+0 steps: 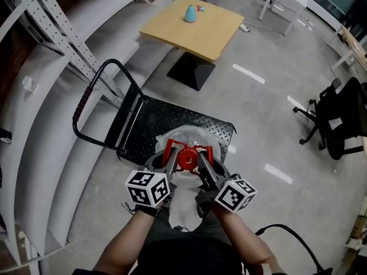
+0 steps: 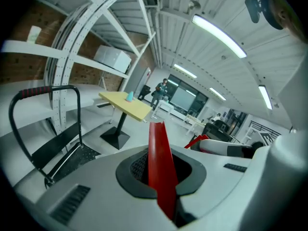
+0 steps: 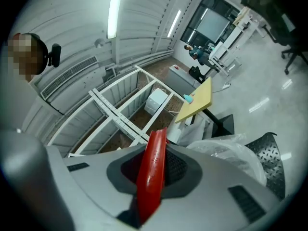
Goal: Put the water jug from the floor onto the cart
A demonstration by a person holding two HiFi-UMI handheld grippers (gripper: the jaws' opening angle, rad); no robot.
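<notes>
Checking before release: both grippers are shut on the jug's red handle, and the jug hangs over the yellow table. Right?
Not quite. The head view shows the jug over the black cart, at its near edge, not over the yellow table, which stands farther off. The rest holds: the left gripper and right gripper are both shut on the red handle.

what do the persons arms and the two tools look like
The left tool and right tool each have a pale grey moulded shell, with dark ribbed pads set in a black oval recess. Each carries a white cube printed with black square markers. The forearms are bare, and the clothing in view is dark.
</notes>
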